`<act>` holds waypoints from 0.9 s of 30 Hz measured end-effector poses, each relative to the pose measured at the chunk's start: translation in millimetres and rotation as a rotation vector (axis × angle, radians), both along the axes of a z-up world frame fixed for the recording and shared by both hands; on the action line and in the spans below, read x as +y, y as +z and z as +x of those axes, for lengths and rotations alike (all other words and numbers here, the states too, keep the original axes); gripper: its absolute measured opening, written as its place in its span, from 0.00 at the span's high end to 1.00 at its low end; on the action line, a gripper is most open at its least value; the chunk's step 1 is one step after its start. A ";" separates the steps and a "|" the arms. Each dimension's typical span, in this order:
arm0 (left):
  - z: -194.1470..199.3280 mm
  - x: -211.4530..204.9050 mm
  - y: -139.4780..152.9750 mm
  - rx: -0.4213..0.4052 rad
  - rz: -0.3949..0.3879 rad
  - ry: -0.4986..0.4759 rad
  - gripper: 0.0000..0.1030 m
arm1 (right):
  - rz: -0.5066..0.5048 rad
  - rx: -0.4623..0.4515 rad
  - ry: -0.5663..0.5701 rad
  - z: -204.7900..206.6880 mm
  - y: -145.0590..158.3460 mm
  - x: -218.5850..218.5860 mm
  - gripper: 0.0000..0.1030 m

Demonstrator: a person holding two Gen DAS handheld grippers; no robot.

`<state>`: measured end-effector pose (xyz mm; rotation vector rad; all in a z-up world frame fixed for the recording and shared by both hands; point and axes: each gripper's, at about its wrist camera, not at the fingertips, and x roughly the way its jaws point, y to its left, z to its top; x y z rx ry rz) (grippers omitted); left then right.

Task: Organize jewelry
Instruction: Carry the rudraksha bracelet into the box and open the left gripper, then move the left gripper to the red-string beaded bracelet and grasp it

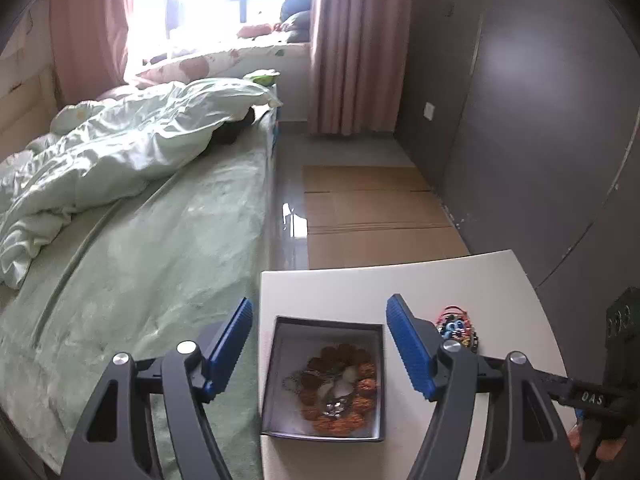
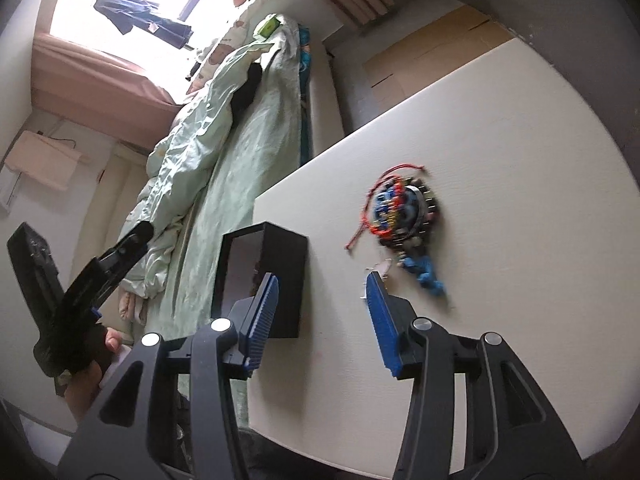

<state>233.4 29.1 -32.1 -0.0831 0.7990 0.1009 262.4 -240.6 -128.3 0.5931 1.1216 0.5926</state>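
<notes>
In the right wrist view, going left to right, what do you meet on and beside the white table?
Left gripper → green bed → black box at the table's left edge → bracelet pile.

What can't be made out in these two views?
- Pile, right wrist view: motion blur; single pieces indistinct.
- Same pile, left wrist view: partly behind a finger of the left gripper.
- Box contents, right wrist view: the wall and a finger of the right gripper hide them.
- Silver piece in the box, left wrist view: too small to identify.
</notes>
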 end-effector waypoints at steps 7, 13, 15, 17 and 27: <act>2.8 -39.7 -18.4 0.033 -0.043 -0.105 0.34 | -0.026 0.032 -0.065 4.6 -8.6 -31.0 0.54; 16.0 -72.7 -44.2 0.077 -0.072 -0.187 0.37 | -0.044 0.060 -0.135 5.5 -14.7 -48.7 0.54; 21.8 -80.0 -52.6 0.093 -0.088 -0.201 0.42 | -0.039 0.075 -0.163 7.1 -18.3 -55.8 0.54; 29.9 -87.1 -61.7 0.111 -0.107 -0.214 0.46 | -0.042 0.085 -0.186 8.7 -20.1 -61.2 0.54; 70.9 -125.6 -102.4 0.203 -0.163 -0.300 0.75 | -0.016 0.125 -0.304 17.3 -27.0 -94.3 0.54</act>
